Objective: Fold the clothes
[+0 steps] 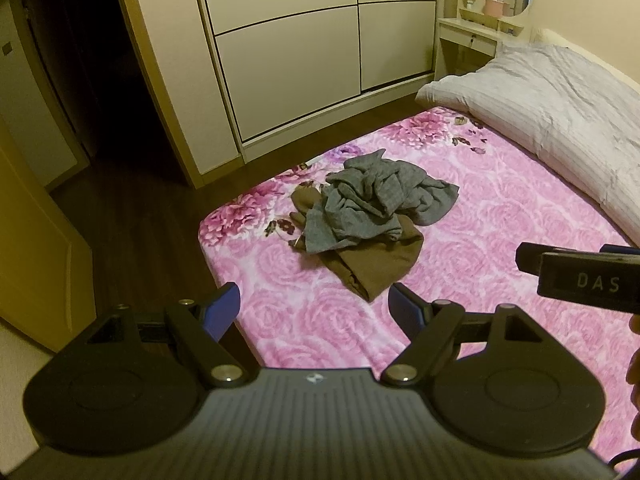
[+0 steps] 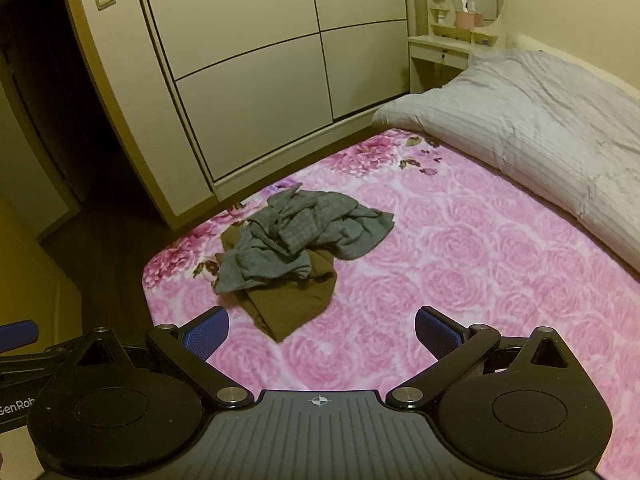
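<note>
Clothes lie in a crumpled heap near the left corner of the pink floral bed [image 1: 460, 240]: a grey garment [image 1: 372, 204] bunched on top of a brown garment [image 1: 376, 264]. Left gripper [image 1: 314, 308] hovers short of the heap, jaws spread and empty. Right gripper [image 2: 322, 330] likewise hangs spread wide over bare bedspread, with a grey striped duvet [image 2: 540, 128] folded back at the far right.

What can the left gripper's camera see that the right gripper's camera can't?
Only the left wrist view shows the right gripper from the side, marked DAS. Only the right wrist view shows the wall switch and a blue-tipped bit of the left gripper at its edge. Both show the crumpled grey garment lying on the brown garment, the pink floral blanket, the grey duvet and the wardrobe.
</note>
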Tool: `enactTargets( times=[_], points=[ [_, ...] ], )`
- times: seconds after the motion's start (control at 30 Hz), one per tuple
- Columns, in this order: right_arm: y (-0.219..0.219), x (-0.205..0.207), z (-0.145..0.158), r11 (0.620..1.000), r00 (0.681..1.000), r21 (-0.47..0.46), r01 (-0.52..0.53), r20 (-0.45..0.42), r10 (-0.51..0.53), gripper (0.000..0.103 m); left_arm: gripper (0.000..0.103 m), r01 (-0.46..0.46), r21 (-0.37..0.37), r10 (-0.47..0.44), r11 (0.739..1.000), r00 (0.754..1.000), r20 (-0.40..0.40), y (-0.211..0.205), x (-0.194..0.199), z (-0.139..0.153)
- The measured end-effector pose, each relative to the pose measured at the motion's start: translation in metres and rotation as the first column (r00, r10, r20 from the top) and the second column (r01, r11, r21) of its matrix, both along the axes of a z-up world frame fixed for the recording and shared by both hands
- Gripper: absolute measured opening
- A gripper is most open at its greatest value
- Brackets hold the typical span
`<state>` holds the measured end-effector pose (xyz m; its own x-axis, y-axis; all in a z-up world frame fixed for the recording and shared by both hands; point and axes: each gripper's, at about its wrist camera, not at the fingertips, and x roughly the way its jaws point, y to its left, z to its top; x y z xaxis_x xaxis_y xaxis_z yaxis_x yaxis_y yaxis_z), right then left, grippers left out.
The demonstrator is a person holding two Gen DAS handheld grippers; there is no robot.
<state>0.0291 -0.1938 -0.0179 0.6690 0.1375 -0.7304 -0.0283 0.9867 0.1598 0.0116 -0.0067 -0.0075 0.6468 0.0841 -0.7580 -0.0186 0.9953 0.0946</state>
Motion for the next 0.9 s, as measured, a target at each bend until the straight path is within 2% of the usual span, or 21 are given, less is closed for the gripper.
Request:
enactTargets(
  times=[0.23, 0.4, 0.7, 0.73, 0.77, 0.8, 0.9],
  points=[
    [0.006, 0.007, -0.005, 1.000, 1.000, -0.001, 0.017, -0.017, -0.017, 0.102, 0.079, 0.013, -0.014, -0.014, 1.000, 1.000, -0.019, 0.009, 0.014, -0.007],
    [0.013, 0.027, -0.024, 0.999, 0.996, 0.035, 0.035, -0.082, -0.032, 0.102, 0.079, 0.031, -0.027, -0.032, 0.999, 0.999, -0.041, 0.019, 0.036, -0.017],
    [0.026, 0.067, -0.062, 0.993, 0.978, 0.090, 0.078, -0.203, -0.059, 0.101, 0.079, 0.066, -0.057, -0.073, 0.996, 0.987, -0.141, 0.048, 0.102, -0.057],
    [0.026, 0.075, -0.070, 0.992, 0.974, 0.092, 0.087, -0.216, -0.065, 0.095, 0.079, 0.071, -0.060, -0.080, 0.996, 0.984, -0.156, 0.052, 0.112, -0.064],
    [0.012, 0.092, -0.079, 0.991, 0.972, 0.093, 0.093, -0.224, -0.070, 0.078, 0.078, 0.076, -0.065, -0.086, 0.995, 0.981, -0.172, 0.056, 0.123, -0.070],
    [0.014, 0.101, -0.086, 0.991, 0.968, 0.089, 0.100, -0.238, -0.077, 0.075, 0.078, 0.081, -0.069, -0.093, 0.994, 0.978, -0.187, 0.061, 0.134, -0.077],
    [0.021, 0.127, -0.103, 0.987, 0.961, 0.094, 0.129, -0.258, -0.101, 0.074, 0.078, 0.103, -0.084, -0.119, 0.991, 0.968, -0.221, 0.072, 0.168, -0.093]
  ],
)
